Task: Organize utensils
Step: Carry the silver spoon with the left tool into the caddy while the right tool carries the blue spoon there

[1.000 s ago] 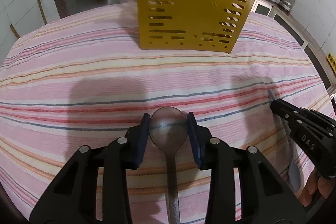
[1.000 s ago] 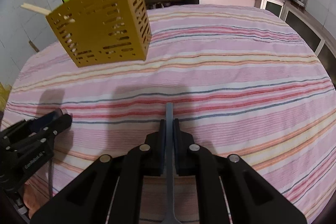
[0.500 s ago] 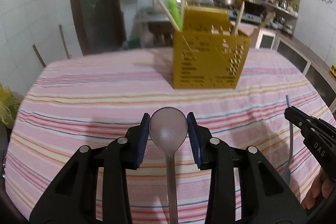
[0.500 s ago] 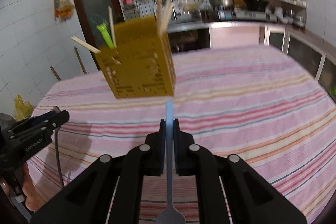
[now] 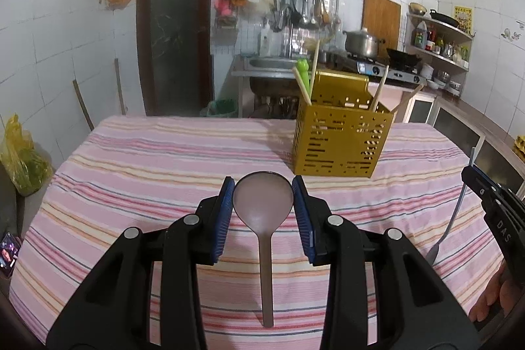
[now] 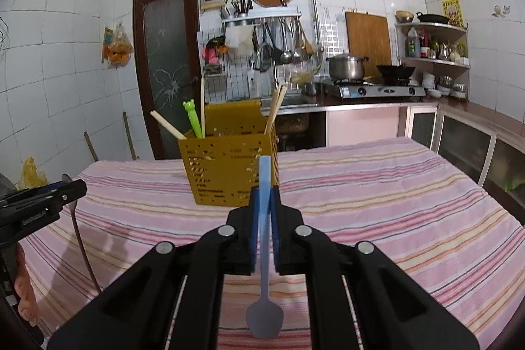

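— Holding both utensils off the counter (image 5: 137,153), are you? What have the left tongs (image 5: 263,202) got?

— Your left tongs are part-way closed, the blue pads gripping the bowl of the metal spoon (image 5: 263,202), its handle hanging back toward you. Your right tongs (image 6: 264,212) are pinched almost fully together on the stem of the blue spoon (image 6: 264,251), its bowl also pointing down toward you.

— And the yellow caddy (image 5: 341,146)?

— It stands upright on the striped cloth ahead of you, to the right in the left view and nearly dead centre in the right view, well apart from both tongs. Chopsticks (image 6: 275,110) and a green utensil (image 6: 193,117) already stand in it.

— So which step is this?

— By my judgement, you are carrying both spoons toward the caddy; neither is in yet. Next, you need to bring one over an open compartment, tip it upright, lower it in, and only then ease the pads apart. The bowl-end grip may slip as you tilt.
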{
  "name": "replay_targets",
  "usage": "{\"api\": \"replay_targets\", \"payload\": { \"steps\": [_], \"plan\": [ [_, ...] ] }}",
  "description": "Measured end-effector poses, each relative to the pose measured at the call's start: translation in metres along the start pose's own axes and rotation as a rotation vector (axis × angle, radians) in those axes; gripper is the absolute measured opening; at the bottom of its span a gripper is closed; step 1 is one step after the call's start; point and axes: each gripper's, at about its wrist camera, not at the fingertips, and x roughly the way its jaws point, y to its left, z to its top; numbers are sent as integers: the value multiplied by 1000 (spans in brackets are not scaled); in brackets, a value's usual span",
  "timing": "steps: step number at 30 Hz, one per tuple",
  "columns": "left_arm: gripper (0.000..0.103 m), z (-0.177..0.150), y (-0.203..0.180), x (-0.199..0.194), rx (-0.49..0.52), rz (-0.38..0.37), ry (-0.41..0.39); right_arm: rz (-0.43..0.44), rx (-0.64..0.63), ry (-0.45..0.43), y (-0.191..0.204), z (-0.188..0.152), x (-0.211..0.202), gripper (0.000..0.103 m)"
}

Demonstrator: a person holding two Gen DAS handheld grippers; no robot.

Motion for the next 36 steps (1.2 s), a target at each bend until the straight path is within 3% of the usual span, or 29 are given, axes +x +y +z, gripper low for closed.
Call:
{"api": "replay_targets", "payload": {
  "steps": [21, 29, 36],
  "plan": [
    [35, 34, -6, -9, 14, -23, -85, 7, -26, -67, 9, 37, 4, 7],
    [35, 101, -16, -13, -7, -72, -191, 45, 14, -153, 8, 96, 14, 7],
    [35, 170, -48, 6, 12, -119, -290, 61, 20, -215, 17, 160, 54, 7]
  ]
}}
